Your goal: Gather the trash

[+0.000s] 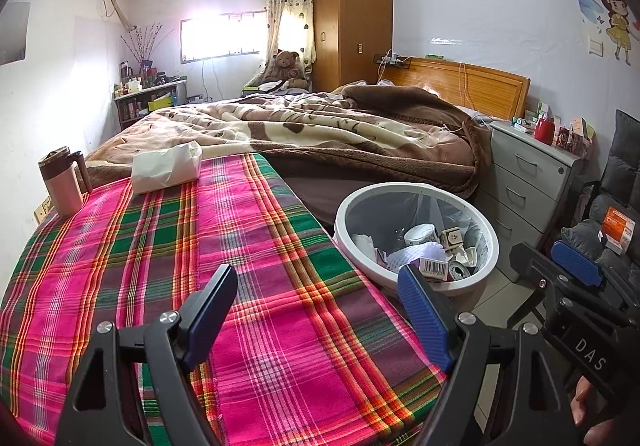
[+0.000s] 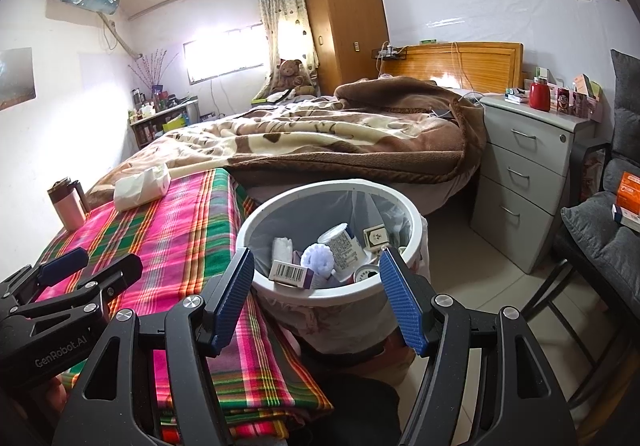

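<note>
Blue-padded, both tongs stand spread and empty: the left gripper over the plaid cloth, the right gripper before the bin of collected trash. Next pickup, likely the white packet at eleven o'clock, perhaps tissues, calls for a forward reach.

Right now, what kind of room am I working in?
A lived-in bedroom, by the look of it: a bed with a rumpled brown blanket and wooden headboard, a tall wooden wardrobe, and a grey bedside drawer unit.
</note>
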A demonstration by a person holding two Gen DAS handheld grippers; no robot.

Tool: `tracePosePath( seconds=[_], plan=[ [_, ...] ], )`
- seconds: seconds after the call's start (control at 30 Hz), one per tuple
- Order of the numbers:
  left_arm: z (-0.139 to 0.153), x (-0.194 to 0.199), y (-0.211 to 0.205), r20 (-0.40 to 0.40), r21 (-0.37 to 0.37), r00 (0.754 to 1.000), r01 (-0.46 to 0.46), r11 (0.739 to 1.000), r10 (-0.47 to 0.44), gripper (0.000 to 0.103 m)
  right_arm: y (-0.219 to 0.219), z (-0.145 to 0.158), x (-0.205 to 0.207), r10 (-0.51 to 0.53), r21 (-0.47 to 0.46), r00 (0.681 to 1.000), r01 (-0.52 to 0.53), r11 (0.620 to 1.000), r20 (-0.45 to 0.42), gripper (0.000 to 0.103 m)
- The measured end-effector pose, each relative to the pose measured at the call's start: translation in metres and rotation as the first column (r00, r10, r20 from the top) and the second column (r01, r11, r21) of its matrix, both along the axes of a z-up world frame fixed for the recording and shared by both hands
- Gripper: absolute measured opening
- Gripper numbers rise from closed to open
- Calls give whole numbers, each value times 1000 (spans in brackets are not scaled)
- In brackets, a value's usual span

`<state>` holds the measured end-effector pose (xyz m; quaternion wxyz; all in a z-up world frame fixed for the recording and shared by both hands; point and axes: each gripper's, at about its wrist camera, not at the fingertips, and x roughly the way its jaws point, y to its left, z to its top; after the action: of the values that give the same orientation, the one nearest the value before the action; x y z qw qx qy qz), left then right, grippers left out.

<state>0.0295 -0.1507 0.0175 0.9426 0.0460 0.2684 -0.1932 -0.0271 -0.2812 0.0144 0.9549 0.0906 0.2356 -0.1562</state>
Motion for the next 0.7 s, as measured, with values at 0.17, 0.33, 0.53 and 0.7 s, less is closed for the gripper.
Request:
tracePosePath(
  seconds=[0.17,0.33,0.53,0.7],
  plan=[
    [1,0,1,-1,-2,1000,-2,1000,2,84,3,0,-1,3,-2,1000,-3,1000,0,67],
    [2,0,1,0,-3,1000,-4,1000,4,84,4,-1,0,3,-2,1000,-3,1000,-1,67],
    [1,0,2,-2,-4,1000,-6,1000,6,84,6,0,0,4,-2,1000,-4,1000,-2,67],
    [1,0,2,-2,-4,1000,-7,1000,7,84,5,0,0,4,-3,1000,-4,1000,-1,67]
  ],
)
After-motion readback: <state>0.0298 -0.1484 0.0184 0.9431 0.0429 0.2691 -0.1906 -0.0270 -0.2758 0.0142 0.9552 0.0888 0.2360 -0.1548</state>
